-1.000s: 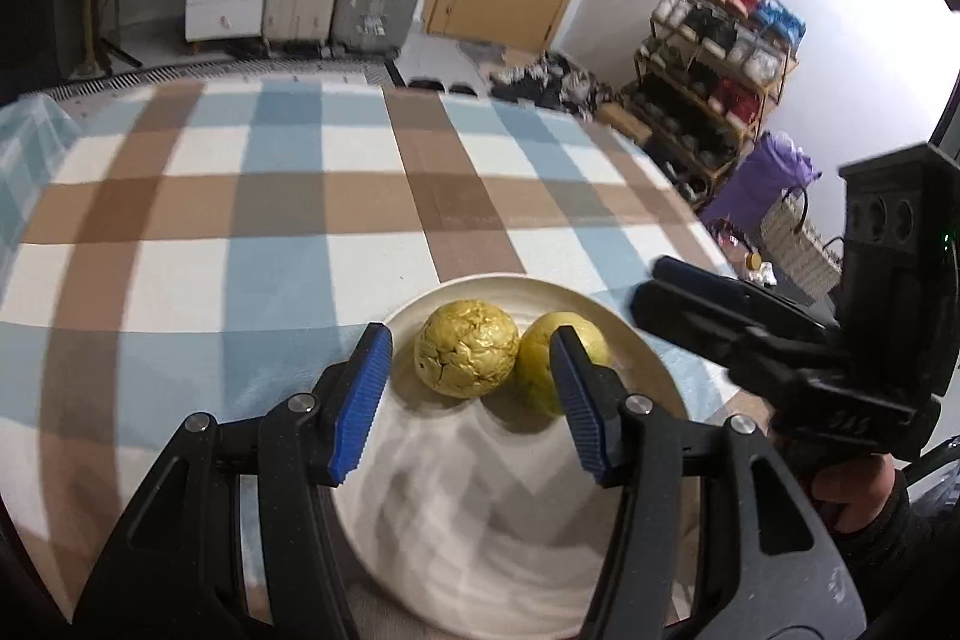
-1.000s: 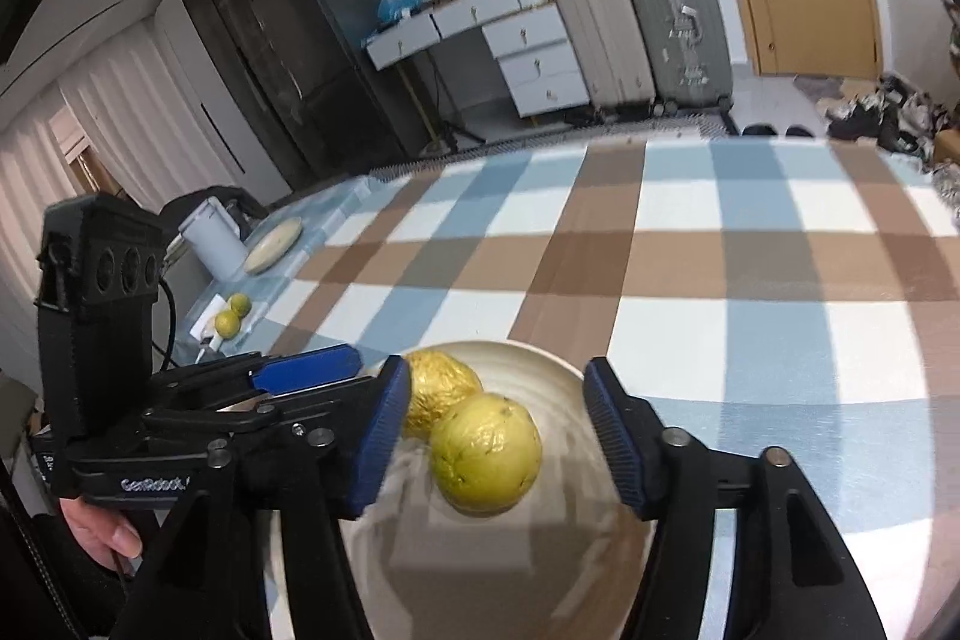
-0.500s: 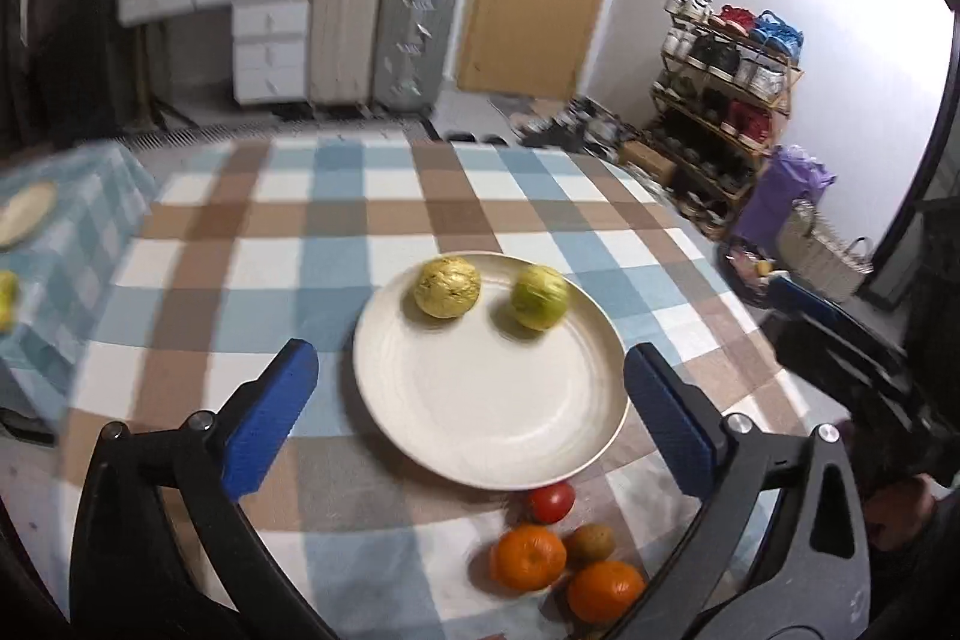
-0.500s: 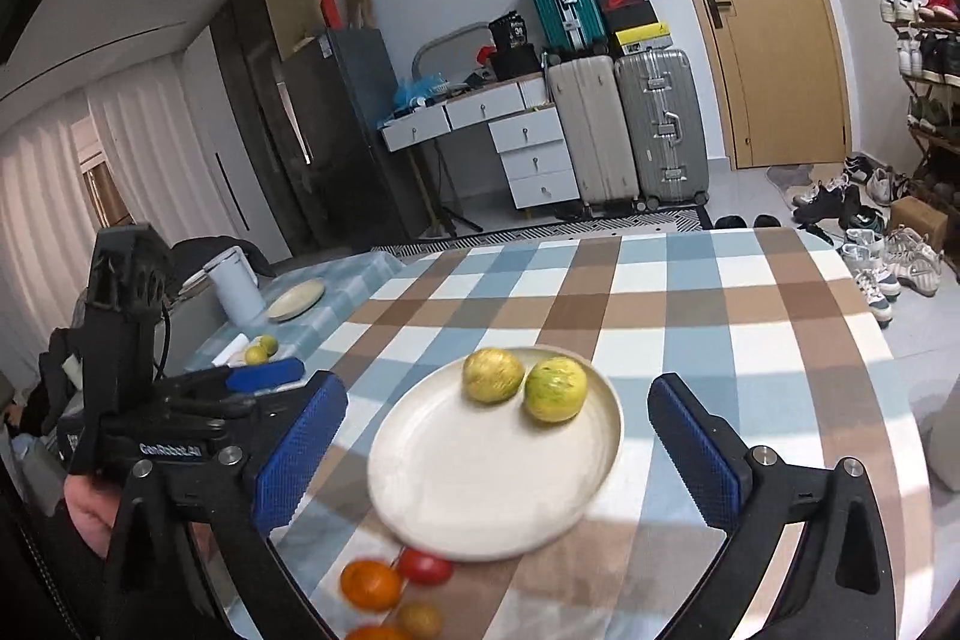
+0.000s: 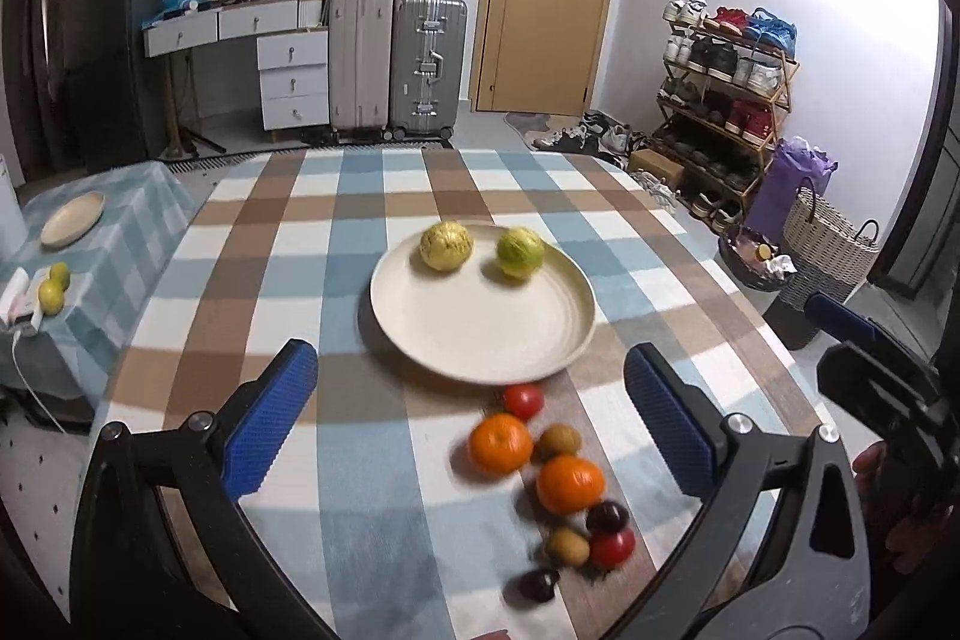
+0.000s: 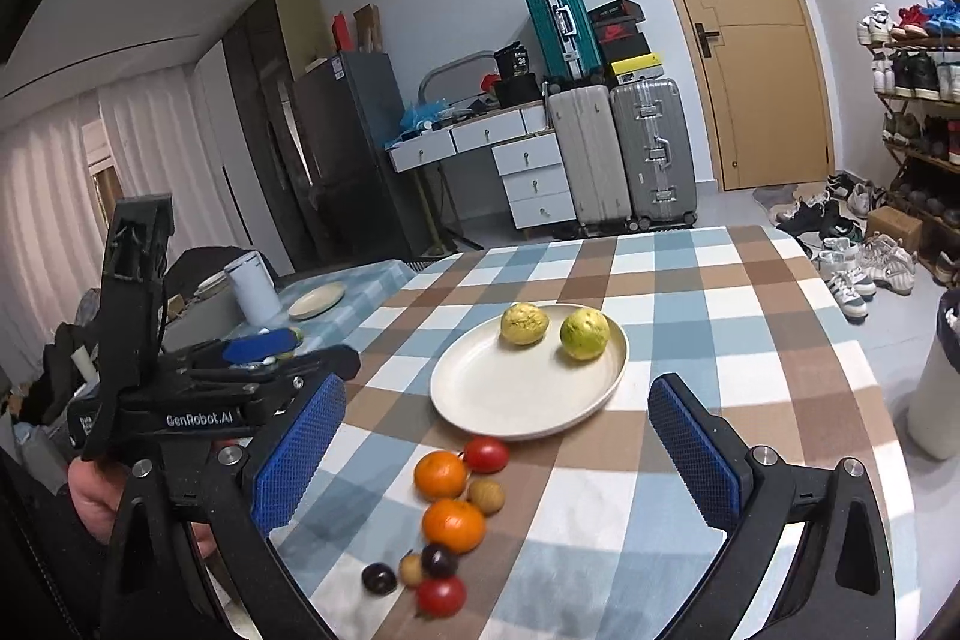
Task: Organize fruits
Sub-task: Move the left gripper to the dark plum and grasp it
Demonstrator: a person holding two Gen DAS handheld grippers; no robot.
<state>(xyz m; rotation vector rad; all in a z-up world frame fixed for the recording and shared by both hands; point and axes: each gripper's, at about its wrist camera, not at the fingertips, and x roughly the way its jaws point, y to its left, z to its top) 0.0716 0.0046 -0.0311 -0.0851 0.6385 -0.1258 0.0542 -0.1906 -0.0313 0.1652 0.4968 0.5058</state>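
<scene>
Both grippers hang wide apart and empty. Ahead of the left gripper (image 5: 471, 412) sits the cream plate (image 5: 480, 334) bearing two yellow-green fruits (image 5: 445, 246) at its far edge. Between the right gripper's (image 6: 495, 451) blue pads (image 6: 690, 454), the loose fruits (image 6: 453, 523) (oranges, tomatoes, kiwis, dark plums) run in a line from the plate back toward it. Checked tablecloth (image 6: 708, 292); suitcases (image 6: 651, 154) and door (image 6: 738, 34) beyond.

hand-held gripper (image 6: 492, 454) | black frame | blue textured pads | silver screws | "GenRobot.AI"
</scene>
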